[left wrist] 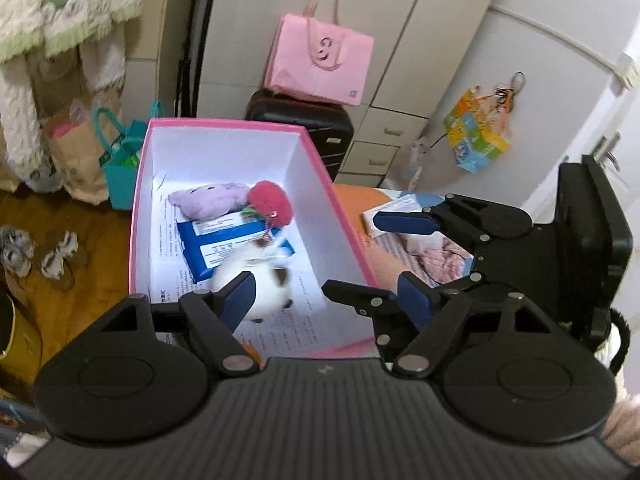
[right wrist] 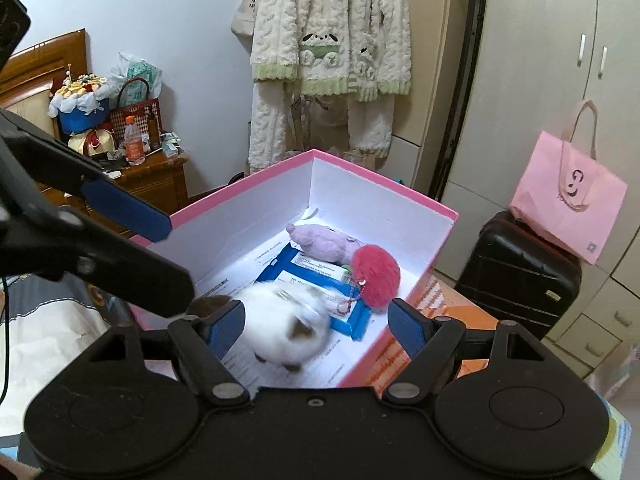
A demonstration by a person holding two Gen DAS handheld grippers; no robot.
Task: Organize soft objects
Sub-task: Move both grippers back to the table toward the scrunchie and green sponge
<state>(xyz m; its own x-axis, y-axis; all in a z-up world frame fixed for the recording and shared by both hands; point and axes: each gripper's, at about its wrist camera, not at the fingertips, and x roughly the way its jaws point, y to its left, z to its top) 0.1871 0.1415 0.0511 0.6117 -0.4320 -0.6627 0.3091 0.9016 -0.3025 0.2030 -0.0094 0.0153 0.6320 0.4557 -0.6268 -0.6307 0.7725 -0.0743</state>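
A pink box (left wrist: 340, 208) (right wrist: 384, 192) with white walls holds a lilac plush (left wrist: 208, 200) (right wrist: 324, 242), a red pom-pom (left wrist: 272, 202) (right wrist: 376, 274), a blue packet (left wrist: 224, 244) (right wrist: 316, 280) and a white plush with brown patches (left wrist: 260, 284) (right wrist: 284, 328), which is motion-blurred and lies free between open fingers. My left gripper (left wrist: 328, 294) is open over the box's near end. My right gripper (right wrist: 316, 326) is open and empty above the white plush; it also shows in the left wrist view (left wrist: 408, 256), beside the box.
A black suitcase (left wrist: 304, 128) (right wrist: 516, 280) with a pink tote (left wrist: 320, 60) (right wrist: 568, 216) on it stands behind the box. Paper bags (left wrist: 80, 152) and slippers (left wrist: 60, 256) sit on the floor at left. A wooden nightstand (right wrist: 156, 184) stands beyond the box.
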